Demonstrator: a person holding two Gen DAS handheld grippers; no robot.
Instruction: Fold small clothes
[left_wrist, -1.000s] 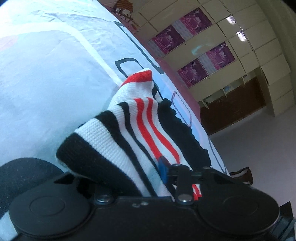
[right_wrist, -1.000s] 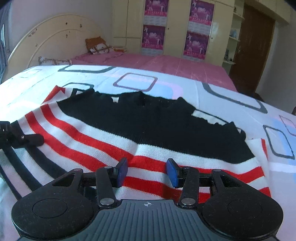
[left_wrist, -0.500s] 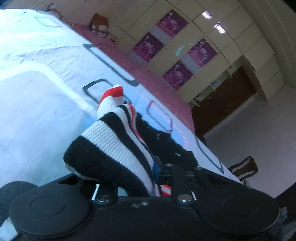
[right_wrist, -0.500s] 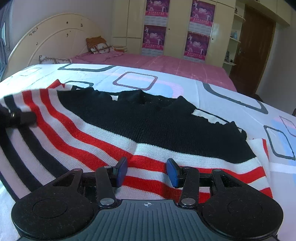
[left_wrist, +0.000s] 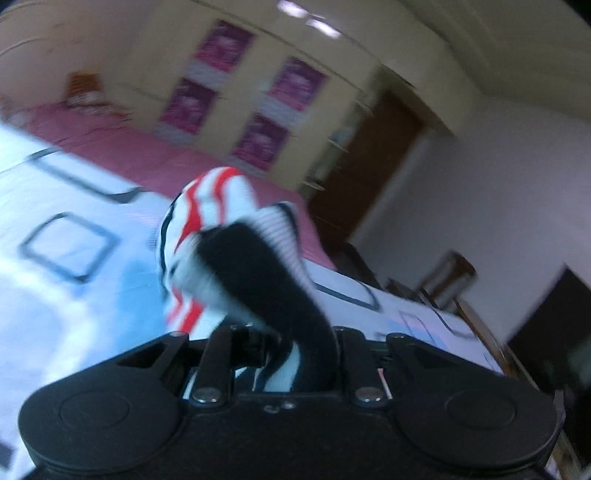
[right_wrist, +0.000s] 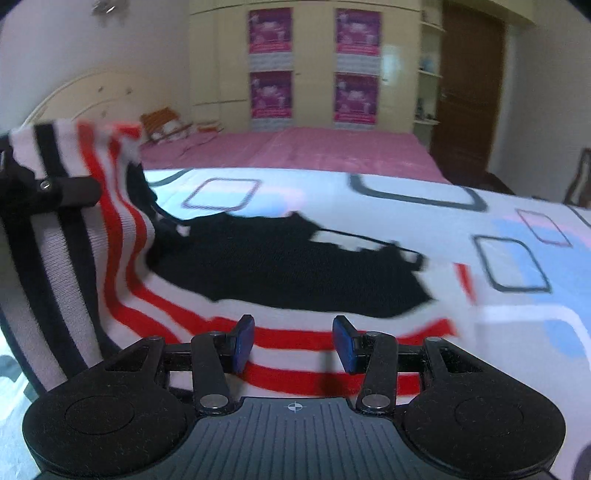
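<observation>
A small knit sweater (right_wrist: 280, 269) with a black top and red, white and black stripes lies on the patterned bedsheet (right_wrist: 406, 218). My left gripper (left_wrist: 280, 343) is shut on a bunched end of the sweater (left_wrist: 236, 258) and holds it raised off the bed. In the right wrist view it shows at the left (right_wrist: 55, 192), lifting the sweater's left side. My right gripper (right_wrist: 293, 343) is open, its blue pads (right_wrist: 243, 343) low over the striped hem.
A pink bed cover (right_wrist: 314, 151) and a cream headboard (right_wrist: 92, 96) lie behind. A wardrobe with purple posters (right_wrist: 314, 62) and a brown door (right_wrist: 469, 81) stand at the back. A wooden chair (left_wrist: 450, 273) stands off the bed's right side.
My left gripper has lifted the sweater's left side higher off the bed and swung it round. The right gripper has stayed open over the hem.
</observation>
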